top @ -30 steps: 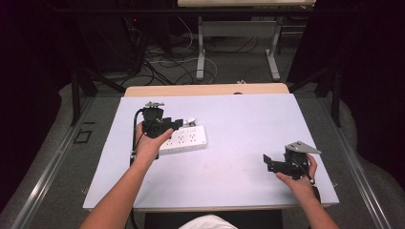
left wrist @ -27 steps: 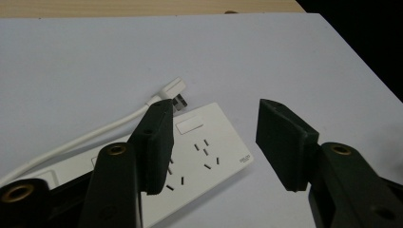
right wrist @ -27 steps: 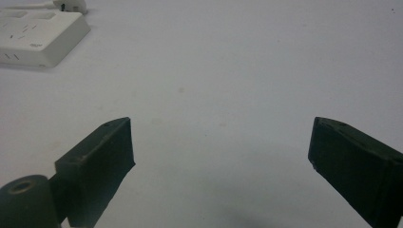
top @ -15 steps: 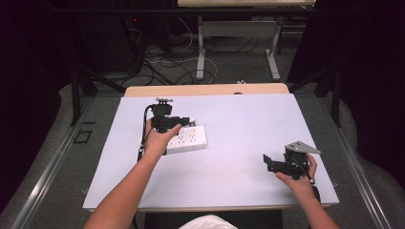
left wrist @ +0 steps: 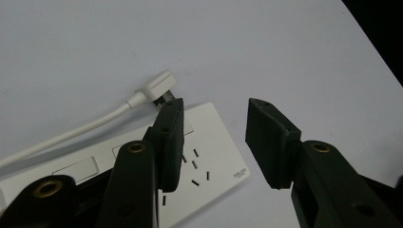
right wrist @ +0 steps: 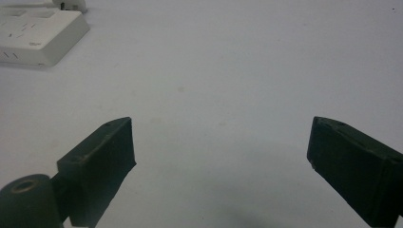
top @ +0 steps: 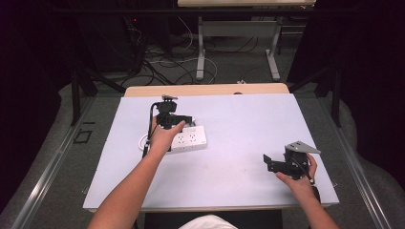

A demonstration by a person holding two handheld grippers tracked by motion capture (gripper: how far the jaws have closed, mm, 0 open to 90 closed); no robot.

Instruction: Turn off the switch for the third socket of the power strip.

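Left gripper: held over the near end of a white rectangular plastic power strip, jaws parted by a moderate gap, nothing between them.
Left gripper view: one jaw hung above the strip's end socket holes; the other jaw hung over bare table past the strip's edge.
Plug: a flat white plastic plug on a white cord lay on the table just beside the strip's far edge.
Right gripper: low over the white table near its right front corner, jaws spread wide, empty.
Power strip: left of the table's middle, well apart from the right gripper.
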